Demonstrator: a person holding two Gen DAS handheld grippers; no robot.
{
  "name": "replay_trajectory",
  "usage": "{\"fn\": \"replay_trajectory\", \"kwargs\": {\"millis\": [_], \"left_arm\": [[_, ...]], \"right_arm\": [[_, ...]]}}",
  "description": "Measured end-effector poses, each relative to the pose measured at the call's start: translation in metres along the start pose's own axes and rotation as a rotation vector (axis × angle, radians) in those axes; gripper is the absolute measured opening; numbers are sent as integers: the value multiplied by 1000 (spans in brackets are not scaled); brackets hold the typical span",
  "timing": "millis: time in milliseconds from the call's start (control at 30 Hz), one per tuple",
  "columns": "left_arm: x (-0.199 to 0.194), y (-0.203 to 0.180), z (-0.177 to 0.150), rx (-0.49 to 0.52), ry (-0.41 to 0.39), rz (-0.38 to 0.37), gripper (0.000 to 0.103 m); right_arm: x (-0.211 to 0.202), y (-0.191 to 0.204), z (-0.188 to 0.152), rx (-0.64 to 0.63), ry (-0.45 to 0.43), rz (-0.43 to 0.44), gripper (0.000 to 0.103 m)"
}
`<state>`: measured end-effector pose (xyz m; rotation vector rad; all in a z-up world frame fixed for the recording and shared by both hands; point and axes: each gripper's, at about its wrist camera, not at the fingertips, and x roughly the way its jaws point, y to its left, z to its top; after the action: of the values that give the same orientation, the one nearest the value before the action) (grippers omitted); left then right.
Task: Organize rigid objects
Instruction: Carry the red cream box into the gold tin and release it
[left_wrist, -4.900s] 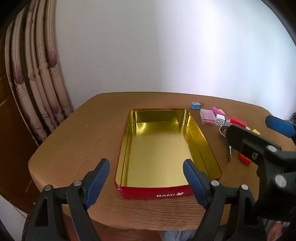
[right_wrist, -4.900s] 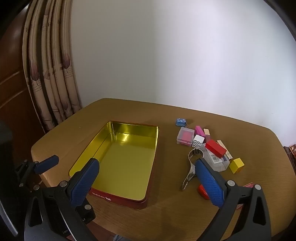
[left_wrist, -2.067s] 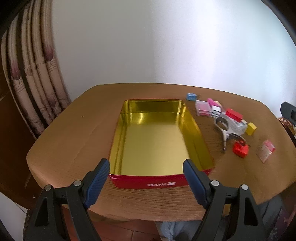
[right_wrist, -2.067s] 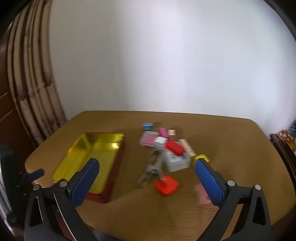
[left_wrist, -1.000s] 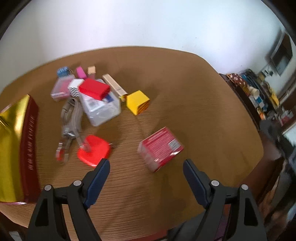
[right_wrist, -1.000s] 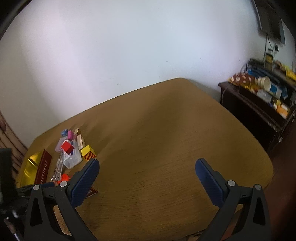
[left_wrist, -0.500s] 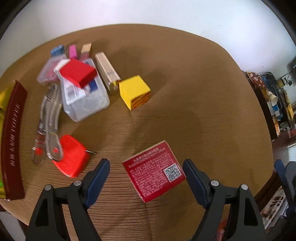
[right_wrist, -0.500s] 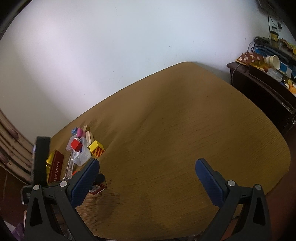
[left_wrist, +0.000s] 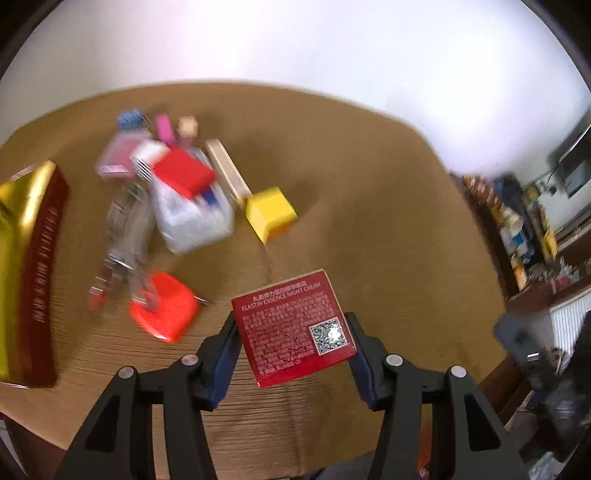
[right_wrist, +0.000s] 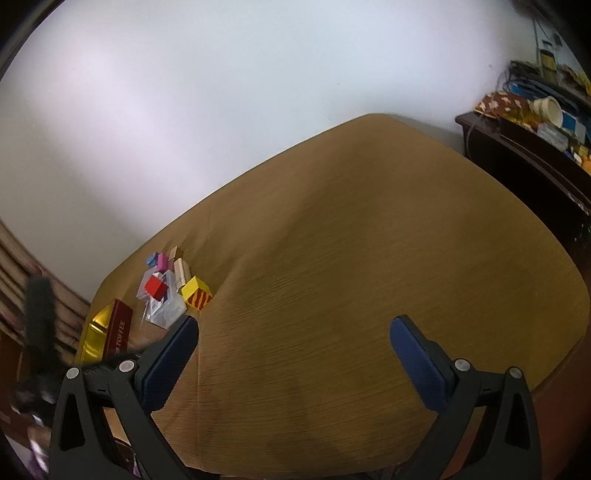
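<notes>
**One red box in the closing jaws**

The left gripper (left_wrist: 293, 349) is closing; its pads touch both sides of one red box (left_wrist: 293, 325). At ten o'clock lies one red tag (left_wrist: 164, 306), farther off one yellow cube (left_wrist: 271, 214). The right gripper (right_wrist: 293, 352) gapes, holding nothing

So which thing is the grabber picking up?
On the brown table, right of the toy pile, the left gripper is closing on a flat red box. It alone has white writing and a square code.
</notes>
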<state>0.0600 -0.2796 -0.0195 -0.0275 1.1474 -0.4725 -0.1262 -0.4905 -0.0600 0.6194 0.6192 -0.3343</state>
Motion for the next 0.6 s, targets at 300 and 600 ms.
{"fn": "replay_trajectory", "kwargs": {"millis": [300, 600], "left_arm": [[-93, 133, 38, -116, -164, 218, 55], [-63, 267, 65, -193, -142, 423, 55]], "right_arm": [[3, 17, -8, -58, 18, -11, 103], [29, 52, -21, -197, 134, 14, 103]]}}
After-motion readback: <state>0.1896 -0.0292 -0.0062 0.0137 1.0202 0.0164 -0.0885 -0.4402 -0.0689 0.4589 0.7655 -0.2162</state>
